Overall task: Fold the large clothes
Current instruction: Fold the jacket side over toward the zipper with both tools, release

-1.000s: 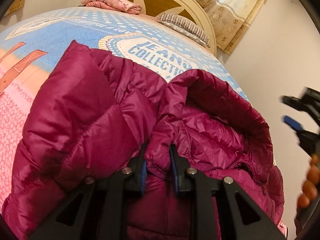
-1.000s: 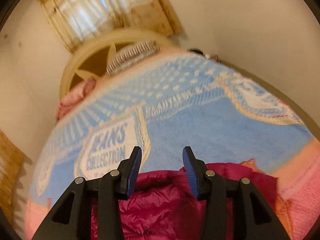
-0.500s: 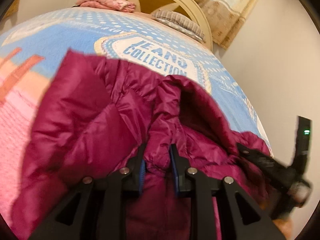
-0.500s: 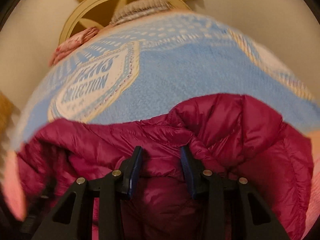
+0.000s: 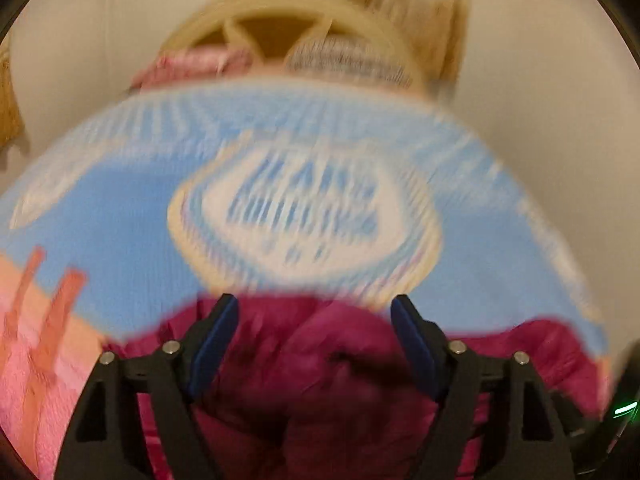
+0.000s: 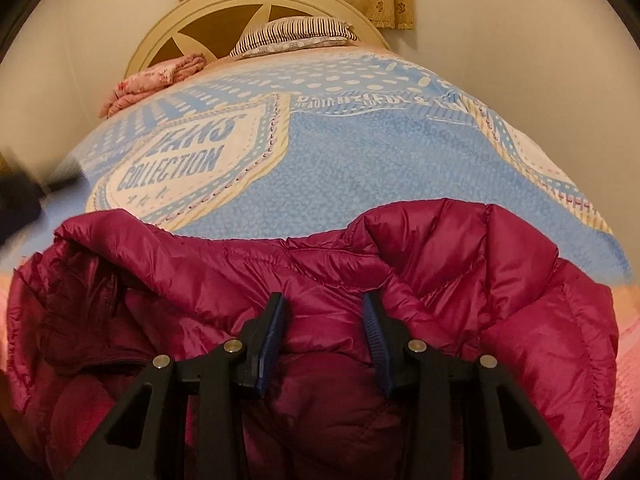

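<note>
Across the bed [image 6: 360,168] the jacket [image 6: 320,272] lies half-folded; left gripper [image 5: 314,344] jaws opening, empty; right gripper [image 6: 324,340] jaws pinch a ridge.

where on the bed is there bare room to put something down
The blue blanket is bare between the magenta puffer jacket and the striped pillow. The pink folded cloth crowds the headboard's left; the jacket fills the near edge.

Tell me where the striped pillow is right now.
In the right wrist view the striped pillow lies at the far end of the bed, against the headboard, right of the folded pink cloth.
</note>
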`<state>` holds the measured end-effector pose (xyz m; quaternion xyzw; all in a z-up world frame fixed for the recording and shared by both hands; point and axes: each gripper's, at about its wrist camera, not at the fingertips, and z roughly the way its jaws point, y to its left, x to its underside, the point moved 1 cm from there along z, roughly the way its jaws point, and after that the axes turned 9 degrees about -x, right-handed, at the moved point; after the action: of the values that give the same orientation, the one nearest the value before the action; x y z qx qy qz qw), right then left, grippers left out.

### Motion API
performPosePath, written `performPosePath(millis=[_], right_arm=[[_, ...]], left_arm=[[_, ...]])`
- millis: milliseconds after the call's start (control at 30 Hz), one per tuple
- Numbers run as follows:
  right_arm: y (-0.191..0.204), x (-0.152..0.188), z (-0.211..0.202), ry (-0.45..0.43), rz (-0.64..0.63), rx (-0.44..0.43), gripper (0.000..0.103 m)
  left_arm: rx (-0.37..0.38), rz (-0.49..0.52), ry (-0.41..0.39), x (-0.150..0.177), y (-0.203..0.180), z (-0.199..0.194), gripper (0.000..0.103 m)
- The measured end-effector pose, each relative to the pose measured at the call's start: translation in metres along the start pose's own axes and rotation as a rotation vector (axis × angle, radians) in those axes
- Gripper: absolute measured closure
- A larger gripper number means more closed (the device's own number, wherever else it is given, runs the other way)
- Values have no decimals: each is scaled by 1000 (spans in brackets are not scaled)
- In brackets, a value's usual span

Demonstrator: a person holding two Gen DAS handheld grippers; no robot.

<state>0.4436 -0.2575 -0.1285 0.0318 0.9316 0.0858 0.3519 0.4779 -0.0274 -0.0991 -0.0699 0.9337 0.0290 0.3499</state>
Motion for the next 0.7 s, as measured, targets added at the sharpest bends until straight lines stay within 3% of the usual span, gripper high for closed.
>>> performPosePath(millis=[100, 167, 300, 433, 567, 700], right_arm=[[-4, 0, 0, -6, 21, -32, 61], [-6, 0, -1, -9, 34, -52, 61], [-7, 0, 0, -7, 42, -60, 61], [-1, -2, 6, 14, 16, -22, 60], [13, -5, 17, 38, -57, 69, 58], [15, -5, 16, 38, -75, 92, 58]], left_arm=[[-1, -27, 76, 27, 14, 30, 30], [6, -47, 54, 34, 16, 29, 27], [-88, 38, 41, 37, -4, 33, 22], [-113, 51, 41, 35, -9, 37, 19], [-129, 60, 39, 34, -11, 36, 17], [-120, 55, 44, 34, -11, 35, 17]])
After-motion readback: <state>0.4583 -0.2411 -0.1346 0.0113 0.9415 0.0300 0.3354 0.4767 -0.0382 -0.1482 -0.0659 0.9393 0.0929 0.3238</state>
